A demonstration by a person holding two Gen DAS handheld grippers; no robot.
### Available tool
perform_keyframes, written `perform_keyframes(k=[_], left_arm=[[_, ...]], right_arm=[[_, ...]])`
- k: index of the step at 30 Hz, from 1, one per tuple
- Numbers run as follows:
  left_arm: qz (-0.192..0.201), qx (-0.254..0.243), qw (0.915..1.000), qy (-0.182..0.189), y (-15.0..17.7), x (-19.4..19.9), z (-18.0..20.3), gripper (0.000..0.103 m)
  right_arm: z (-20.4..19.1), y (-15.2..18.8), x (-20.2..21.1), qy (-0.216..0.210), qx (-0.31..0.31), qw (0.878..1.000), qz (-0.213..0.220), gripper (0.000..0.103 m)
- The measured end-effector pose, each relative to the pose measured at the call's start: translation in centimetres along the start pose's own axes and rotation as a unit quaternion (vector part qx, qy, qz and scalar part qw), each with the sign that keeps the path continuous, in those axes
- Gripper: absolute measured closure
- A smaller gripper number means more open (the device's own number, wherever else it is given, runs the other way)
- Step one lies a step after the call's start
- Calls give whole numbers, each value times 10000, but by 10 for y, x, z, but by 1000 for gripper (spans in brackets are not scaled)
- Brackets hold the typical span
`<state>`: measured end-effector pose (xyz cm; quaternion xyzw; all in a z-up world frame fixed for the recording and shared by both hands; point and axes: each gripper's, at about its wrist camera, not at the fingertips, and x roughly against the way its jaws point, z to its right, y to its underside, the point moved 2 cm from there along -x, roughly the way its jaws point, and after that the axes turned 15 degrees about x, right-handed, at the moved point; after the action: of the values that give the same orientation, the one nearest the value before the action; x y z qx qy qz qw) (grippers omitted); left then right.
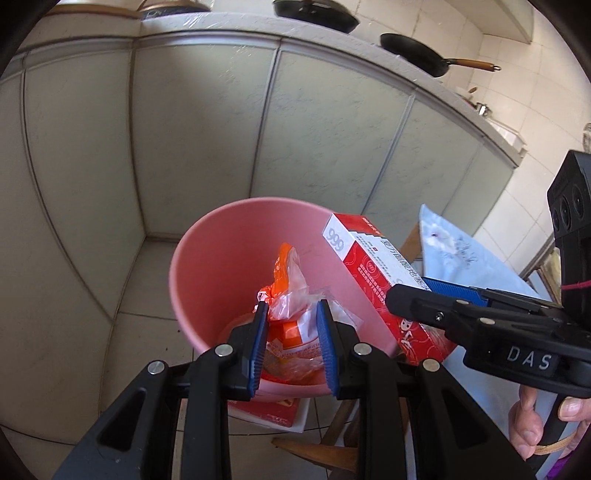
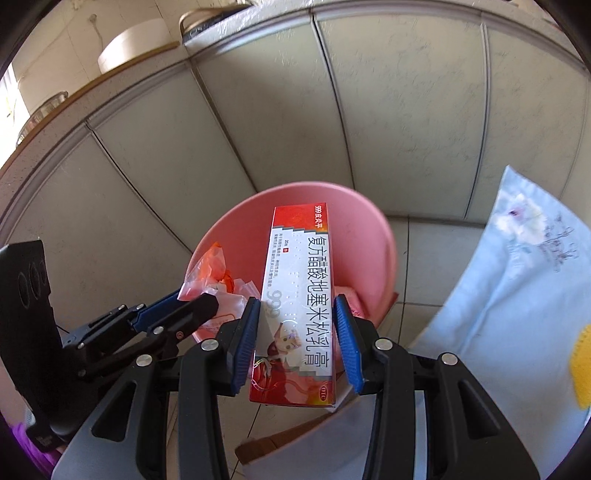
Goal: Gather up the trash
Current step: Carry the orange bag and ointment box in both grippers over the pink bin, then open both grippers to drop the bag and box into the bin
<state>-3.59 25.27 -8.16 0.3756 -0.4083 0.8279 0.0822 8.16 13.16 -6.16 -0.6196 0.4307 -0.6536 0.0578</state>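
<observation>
Right wrist view — right gripper (image 2: 295, 336) pinches medicine box (image 2: 299, 295) over pink bin (image 2: 373, 229); left gripper (image 1: 291, 332) pinches orange wrapper (image 1: 288, 288).

A long counter (image 1: 236, 31) runs along the top, with pale cupboard doors (image 1: 199, 140) under it. Two black pans sit on it. One pan (image 1: 417, 53) has a wooden handle. The floor (image 1: 147, 280) has pale tiles. A light blue cloth (image 2: 517, 295) with small flowers lies on the right.
</observation>
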Motion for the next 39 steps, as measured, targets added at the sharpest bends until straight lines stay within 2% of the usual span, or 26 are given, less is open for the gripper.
perform_keyframes(k=[7,15,22,30,39], left_arm=[[-199,26,9995,-224,4,-15,-10,77],[-231,46,9992,-328,1,-23,-10,75],[-258,170,9988,-379,-1,-23,-12,72],[-235,201,9988,-367,-1,-17,-11,56],[-94,212,9994,-268,-5,-1,-4,55]], right_arm=[[-4,0,-23,-7,-11,9996,-297,61],[-5,0,-38,18,-70,9987,-496,61],[-8,-2,-35,73,-15,9991,-414,61],[-9,6,-29,28,-111,9994,-341,60],[-5,7,-4,47,-120,9999,-5,60]])
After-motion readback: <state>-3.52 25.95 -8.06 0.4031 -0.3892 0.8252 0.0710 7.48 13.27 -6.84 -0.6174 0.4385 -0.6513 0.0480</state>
